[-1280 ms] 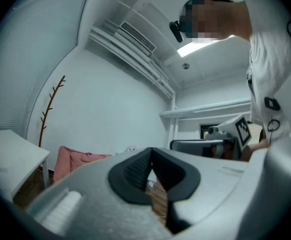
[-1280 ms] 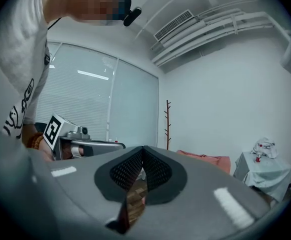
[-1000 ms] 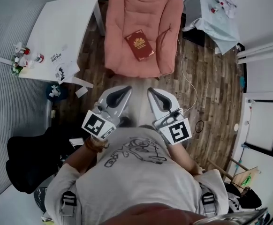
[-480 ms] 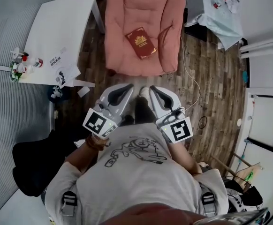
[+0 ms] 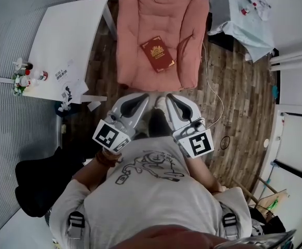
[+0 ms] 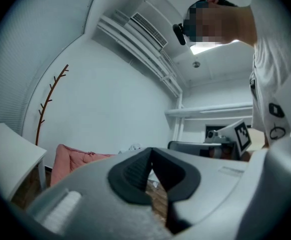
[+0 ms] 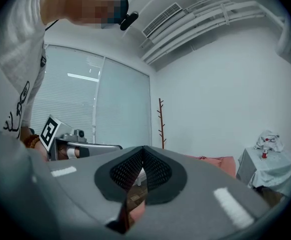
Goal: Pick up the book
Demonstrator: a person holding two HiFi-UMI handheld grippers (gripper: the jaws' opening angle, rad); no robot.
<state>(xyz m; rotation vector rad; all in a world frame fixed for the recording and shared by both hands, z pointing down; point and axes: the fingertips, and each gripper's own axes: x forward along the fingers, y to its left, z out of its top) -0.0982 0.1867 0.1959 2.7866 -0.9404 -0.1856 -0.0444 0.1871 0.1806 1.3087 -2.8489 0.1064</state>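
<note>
A dark red book [image 5: 158, 54] with a gold emblem lies flat on the pink cushioned seat [image 5: 135, 61] straight ahead in the head view. My left gripper [image 5: 145, 96] and right gripper [image 5: 168, 96] are held side by side, level, just short of the seat's near edge and apart from the book. Both are shut with nothing between the pads. In the left gripper view the left gripper [image 6: 150, 151] shows closed tips with the pink seat [image 6: 70, 159] low at the left. The right gripper [image 7: 142, 149] is likewise closed in its own view.
A white table [image 5: 63, 40] with small bottles and papers stands left of the seat. A small table under a pale cloth [image 5: 244, 19] stands at the right. A white cable [image 5: 213, 95] trails over the wooden floor. A dark bag [image 5: 37, 180] lies at the lower left.
Both grippers have moved forward toward the pink seat and now sit close to its near edge. Their jaws stayed shut. The book has not moved.
</note>
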